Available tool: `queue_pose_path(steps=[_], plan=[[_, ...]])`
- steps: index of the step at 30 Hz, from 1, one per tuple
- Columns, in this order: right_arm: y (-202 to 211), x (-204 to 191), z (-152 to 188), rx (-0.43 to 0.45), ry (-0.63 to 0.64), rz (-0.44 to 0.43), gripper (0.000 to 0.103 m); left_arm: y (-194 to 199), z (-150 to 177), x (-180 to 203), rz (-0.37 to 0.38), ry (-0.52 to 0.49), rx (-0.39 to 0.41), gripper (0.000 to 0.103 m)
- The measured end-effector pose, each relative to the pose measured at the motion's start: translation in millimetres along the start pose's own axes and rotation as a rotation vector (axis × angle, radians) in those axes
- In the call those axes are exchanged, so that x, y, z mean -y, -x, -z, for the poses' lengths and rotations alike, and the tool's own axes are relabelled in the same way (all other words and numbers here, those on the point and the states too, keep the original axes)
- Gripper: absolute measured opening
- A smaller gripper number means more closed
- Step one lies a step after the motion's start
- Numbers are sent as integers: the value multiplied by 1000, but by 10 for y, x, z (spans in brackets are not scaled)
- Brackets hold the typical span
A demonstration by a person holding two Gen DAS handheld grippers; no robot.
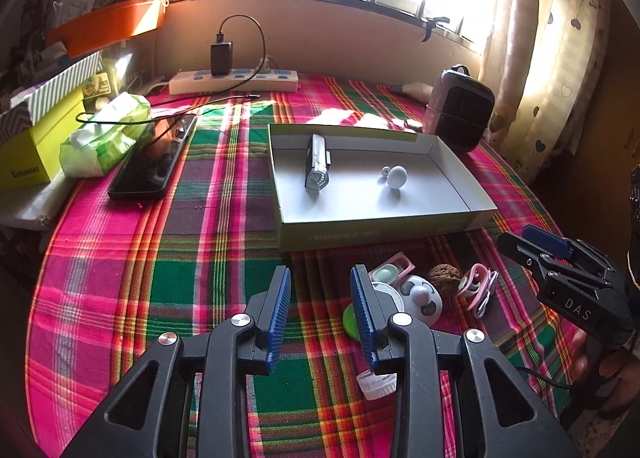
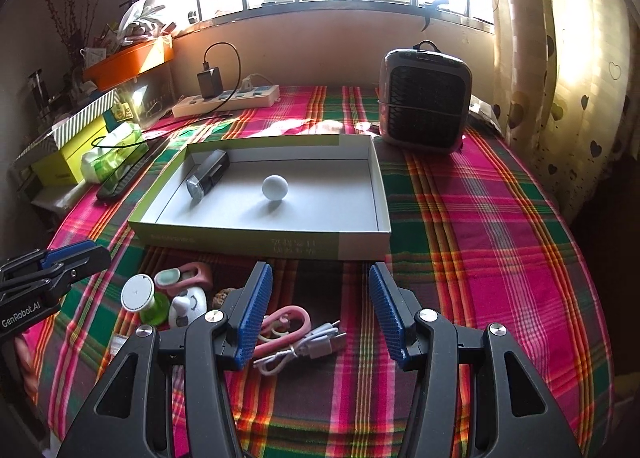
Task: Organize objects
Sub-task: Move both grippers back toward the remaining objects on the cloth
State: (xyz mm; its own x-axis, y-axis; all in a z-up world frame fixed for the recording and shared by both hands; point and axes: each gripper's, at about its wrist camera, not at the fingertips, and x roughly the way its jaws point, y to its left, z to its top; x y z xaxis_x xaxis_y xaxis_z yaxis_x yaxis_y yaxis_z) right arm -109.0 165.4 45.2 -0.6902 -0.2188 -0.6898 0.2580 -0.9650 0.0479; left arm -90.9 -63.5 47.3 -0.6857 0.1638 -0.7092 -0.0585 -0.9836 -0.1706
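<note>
Both grippers, left (image 1: 320, 290) and right (image 2: 320, 294), hover empty, fingers apart. Box (image 2: 362, 244) stands beyond the clutter; the left fingers (image 1: 362, 300) partly hide a spool (image 1: 390, 292).

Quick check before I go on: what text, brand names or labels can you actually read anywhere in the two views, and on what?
"DAS": on the body of the right tongs, left wrist view.
"GenRobot.AI": on the body of the left tongs, right wrist view.
Print on the box front wall: too faint to read.
Black word on the yellow carton: blurred, unreadable.
Green-and-yellow label behind the tissue pack: too small.
</note>
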Motion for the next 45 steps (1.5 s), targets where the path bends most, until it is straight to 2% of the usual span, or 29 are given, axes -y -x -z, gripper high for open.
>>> queue_pose_path(steps=[10, 16, 29, 37, 40, 42, 45], plan=[[72, -45, 200, -9, 12, -23, 52, 90, 281, 76, 107, -44, -46, 30], [114, -88, 294, -14, 12, -40, 52, 95, 394, 149, 163, -70, -70, 35], [135, -189, 371, -25, 28, -47, 53, -67, 487, 243, 177, -100, -116, 37], [100, -282, 396, -39, 47, -55, 53, -111, 494, 217, 188, -91, -117, 37], [88, -315, 403, -43, 56, -57, 53, -110, 489, 191, 192, -78, -113, 35], [78, -337, 410, -47, 60, -58, 53, -111, 489, 175, 185, -75, -111, 30], [66, -368, 419, -51, 68, -60, 53, -110, 488, 147, 191, -68, -108, 29]])
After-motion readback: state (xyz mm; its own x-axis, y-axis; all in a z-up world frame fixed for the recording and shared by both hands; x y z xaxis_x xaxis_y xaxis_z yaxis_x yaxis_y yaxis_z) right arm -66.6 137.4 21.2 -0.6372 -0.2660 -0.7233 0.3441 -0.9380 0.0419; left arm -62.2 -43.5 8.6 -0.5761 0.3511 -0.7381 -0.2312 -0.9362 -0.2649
